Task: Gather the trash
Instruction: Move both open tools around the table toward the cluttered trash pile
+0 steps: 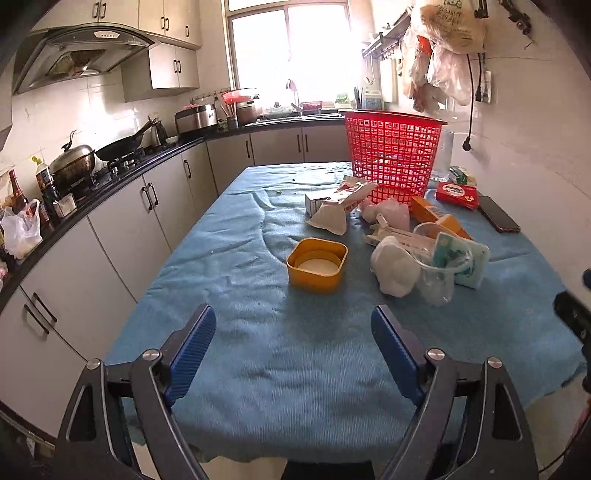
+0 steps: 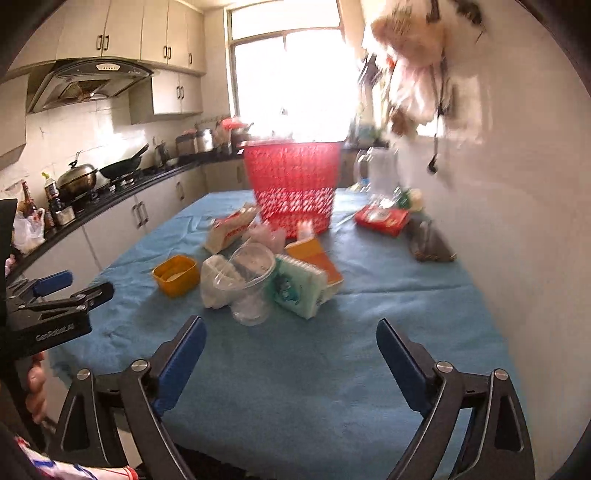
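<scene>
Blue-clothed table (image 1: 258, 369) beneath both grippers' (image 1: 293, 350) wide-spread, empty, downward-tilted fingers (image 2: 181, 354)

Only one clear read: "GenRobot.AI" in pale lettering on the black body of the left gripper (image 2: 55, 291), seen in the right wrist view. The flat red packet (image 1: 457, 191) near the table's far right corner carries a white label, too small to read. Green print on the beige hanging plastic bag (image 1: 448, 22) on the wall is illegible.
</scene>
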Demonstrator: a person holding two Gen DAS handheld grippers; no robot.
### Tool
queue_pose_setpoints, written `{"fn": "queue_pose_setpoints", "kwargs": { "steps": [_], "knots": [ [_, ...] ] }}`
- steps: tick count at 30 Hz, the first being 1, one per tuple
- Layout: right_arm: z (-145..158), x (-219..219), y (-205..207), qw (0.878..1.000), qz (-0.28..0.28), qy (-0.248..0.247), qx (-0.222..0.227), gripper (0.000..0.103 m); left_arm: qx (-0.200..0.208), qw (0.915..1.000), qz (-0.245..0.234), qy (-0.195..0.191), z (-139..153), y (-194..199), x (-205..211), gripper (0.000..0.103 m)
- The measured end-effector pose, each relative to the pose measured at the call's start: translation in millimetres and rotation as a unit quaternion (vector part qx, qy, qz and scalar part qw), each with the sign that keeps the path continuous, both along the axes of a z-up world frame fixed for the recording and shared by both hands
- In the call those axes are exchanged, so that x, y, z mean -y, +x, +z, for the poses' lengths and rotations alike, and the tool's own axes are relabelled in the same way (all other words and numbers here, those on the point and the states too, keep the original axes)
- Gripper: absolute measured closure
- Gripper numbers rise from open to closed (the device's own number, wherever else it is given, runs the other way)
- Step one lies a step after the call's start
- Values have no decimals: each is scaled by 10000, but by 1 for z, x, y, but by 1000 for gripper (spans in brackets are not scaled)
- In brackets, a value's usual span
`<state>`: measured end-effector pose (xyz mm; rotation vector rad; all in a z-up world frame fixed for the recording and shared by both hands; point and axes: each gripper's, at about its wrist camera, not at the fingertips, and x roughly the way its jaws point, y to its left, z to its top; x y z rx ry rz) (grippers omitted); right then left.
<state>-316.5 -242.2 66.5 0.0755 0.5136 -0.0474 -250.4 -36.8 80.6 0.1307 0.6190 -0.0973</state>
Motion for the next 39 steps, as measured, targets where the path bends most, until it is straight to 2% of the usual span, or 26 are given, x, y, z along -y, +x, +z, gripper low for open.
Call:
{"fn": "queue_pose_setpoints", "kwargs": {
  "steps": [1, 3, 5, 7, 12, 20, 27, 39],
  "knots": [
    [2, -1, -9, 9997, -122, -128, 167, 1, 27, 10000, 17, -21, -1, -4, -1, 15],
    [5, -3, -25, 9970, -385, -373, 565, 0, 151, 9998, 80, -80, -3, -15, -5, 15],
    [4, -8, -46, 9892, -700, -698, 1078, 0, 255, 9995, 120, -139, -4, -25, -8, 14],
    [3, -10, -60, 9850, -815, -813, 1287, 0, 303, 9993, 115, -206, -5, -34, -11, 11],
    [2, 0, -71, 9916, -686, -330, 1048, 0, 465, 9984, 160, -287, -8, -53, -12, 10],
    [-4, -1, -73, 9940, -717, -84, 824, 0, 448, 9988, 50, -179, -17, -66, -6, 10],
    [-12, 2, -60, 9959, -659, 4, 613, 0, 269, 9996, -7, -76, -26, -54, 3, 10],
    [-34, 32, -24, 9947, -883, 517, 126, 0, -79, 9997, -163, 183, -42, -21, 22, 10]
  ]
}}
